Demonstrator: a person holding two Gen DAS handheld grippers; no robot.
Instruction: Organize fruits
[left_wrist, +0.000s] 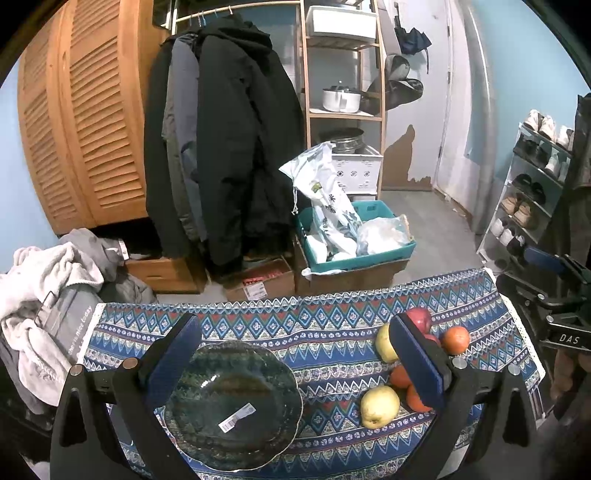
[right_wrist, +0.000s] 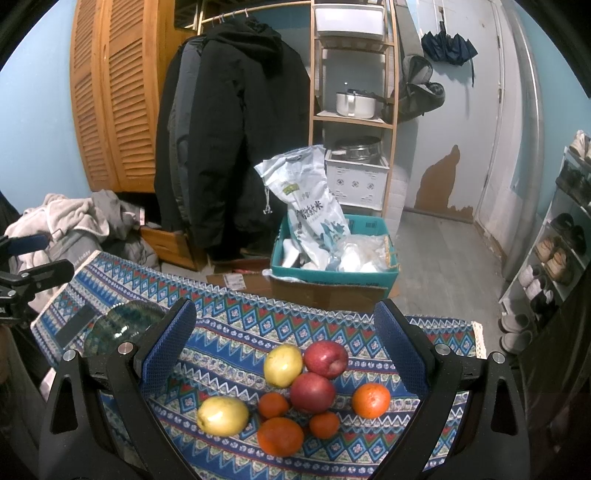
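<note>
Right wrist view: fruit pile (right_wrist: 299, 395) clustered on the counter (right_wrist: 236, 332), both tongs (right_wrist: 284, 347) (left_wrist: 295, 354) wide, empty. Take an outlying orange (right_wrist: 371, 400) first — less jostling — then carry to the plate (left_wrist: 232, 406).

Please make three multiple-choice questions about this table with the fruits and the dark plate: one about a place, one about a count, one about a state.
1. Where do the fruits lie?
A. on the plate
B. on the patterned cloth
C. in the teal crate

2. How many red apples?
A. two
B. four
C. none

3. The right gripper is
A. shut on an orange
B. open
C. shut, empty

Answers: 1 B, the fruits sit on the cloth and the plate is bare; 2 A, red apples and; 3 B, right gripper fingers apart.
</note>
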